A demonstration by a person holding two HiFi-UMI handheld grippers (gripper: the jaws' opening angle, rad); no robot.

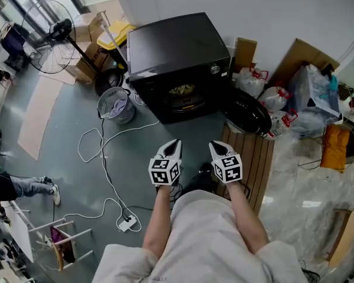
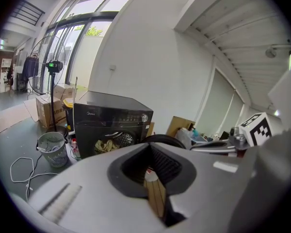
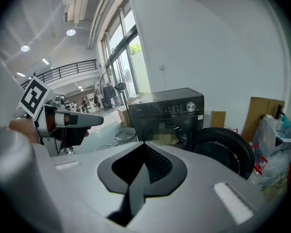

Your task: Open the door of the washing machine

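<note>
Black washing machine point(image 1: 177, 46) standing against the white wall, facing the person, its round door point(image 1: 248, 115) hanging wide open rightward, laundry point(image 1: 182, 90) showing inside, left gripper point(image 1: 174, 142) and right gripper point(image 1: 215, 145) hovering well apart from it, jaws closed, holding nothing.

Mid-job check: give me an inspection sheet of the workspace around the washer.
Surface: grey floor, wooden slatted board at right.
Job's things: black washing machine; door swung open to the right; laundry in the drum.
Clutter: mesh basket, cardboard boxes, plastic bags.
Grippers: left gripper and right gripper both shut, empty, short of the machine.
Cables: white cable looping to a power strip.
Surroundings: standing fan, white wall.
</note>
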